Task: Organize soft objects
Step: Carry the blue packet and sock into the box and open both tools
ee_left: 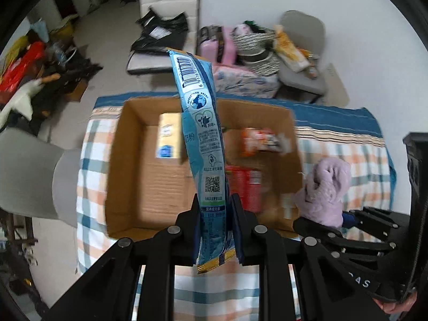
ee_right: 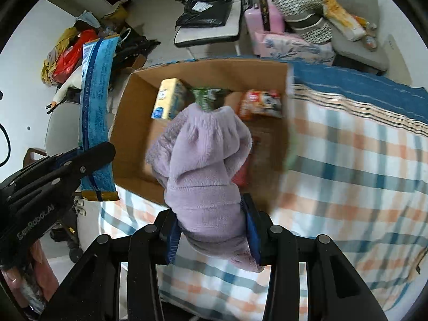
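The left tool [ee_left: 216,208] is clamped tight on the lower end of a long blue pouch [ee_left: 199,123] – a flat packet with a barcode near its far end and a QR code lower down. The pouch stands up out of the closed jaws and hangs above the open cardboard box [ee_left: 125,165]. In the right wrist view the same pouch [ee_right: 95,101] shows at the left, just left of the box and held up off the cloth.

The right tool [ee_right: 214,214] grips a lilac fleece bundle [ee_right: 206,160], its jaws closed against the soft sides; the bundle bulges up over the near part of the box [ee_right: 128,123]. From the left wrist view the bundle [ee_left: 326,187] sits to the right of the box, above the checked cloth [ee_left: 355,155].

Inside the box lie a yellow carton [ee_right: 168,99] at the far left, a green packet [ee_right: 208,96] beside it, an orange snack bag [ee_right: 259,104] at the far right and a red packet [ee_left: 246,187] nearer. The box rests on a surface spread with the checked cloth – blue stripes at its far edge. Beyond, a chair carries a black bag [ee_left: 160,34].
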Demonstrator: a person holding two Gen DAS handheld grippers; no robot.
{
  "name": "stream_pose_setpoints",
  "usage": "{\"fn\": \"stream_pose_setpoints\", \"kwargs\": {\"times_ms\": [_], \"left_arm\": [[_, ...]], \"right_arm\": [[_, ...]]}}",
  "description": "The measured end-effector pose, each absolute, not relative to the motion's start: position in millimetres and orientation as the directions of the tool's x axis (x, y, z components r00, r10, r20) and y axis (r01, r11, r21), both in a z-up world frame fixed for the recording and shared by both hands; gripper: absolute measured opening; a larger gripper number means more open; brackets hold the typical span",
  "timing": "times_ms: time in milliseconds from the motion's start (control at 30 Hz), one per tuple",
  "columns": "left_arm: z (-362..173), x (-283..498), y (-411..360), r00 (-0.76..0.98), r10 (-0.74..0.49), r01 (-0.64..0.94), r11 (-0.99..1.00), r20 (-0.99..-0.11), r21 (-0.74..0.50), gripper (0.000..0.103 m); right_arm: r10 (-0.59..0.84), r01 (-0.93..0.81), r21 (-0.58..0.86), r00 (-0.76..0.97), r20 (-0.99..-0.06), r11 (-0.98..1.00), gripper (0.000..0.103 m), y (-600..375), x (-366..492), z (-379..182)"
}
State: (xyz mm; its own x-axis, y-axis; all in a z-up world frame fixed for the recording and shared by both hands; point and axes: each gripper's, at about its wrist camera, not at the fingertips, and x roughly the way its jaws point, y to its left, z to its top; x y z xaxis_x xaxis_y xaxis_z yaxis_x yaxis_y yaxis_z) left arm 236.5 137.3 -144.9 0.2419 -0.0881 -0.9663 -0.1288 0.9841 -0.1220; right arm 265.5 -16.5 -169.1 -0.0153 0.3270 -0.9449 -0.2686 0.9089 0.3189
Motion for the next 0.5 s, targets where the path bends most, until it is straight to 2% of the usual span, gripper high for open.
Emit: {"fn": "stream_pose_setpoints", "kwargs": {"times_ms": [133, 500], "left_arm": [[-180.3, 248.3, 170.0, 0.161, -0.122, -0.167, 0.975, -0.979, -0.149, 0.017], [-269.9, 269.2, 195.4, -0.04, -0.196, -0.2, 0.962, -0.98, -0.184, 0.017]], "right_arm": [[0.32, -0.25, 0.322, -0.051, -0.946, 0.913, 0.044, 18.3, 273.2, -194.4], [0.278, -0.198, 0.297, -0.12, -0.953, 0.934, 0.044, 57.2, 292.6, -269.5]]}}
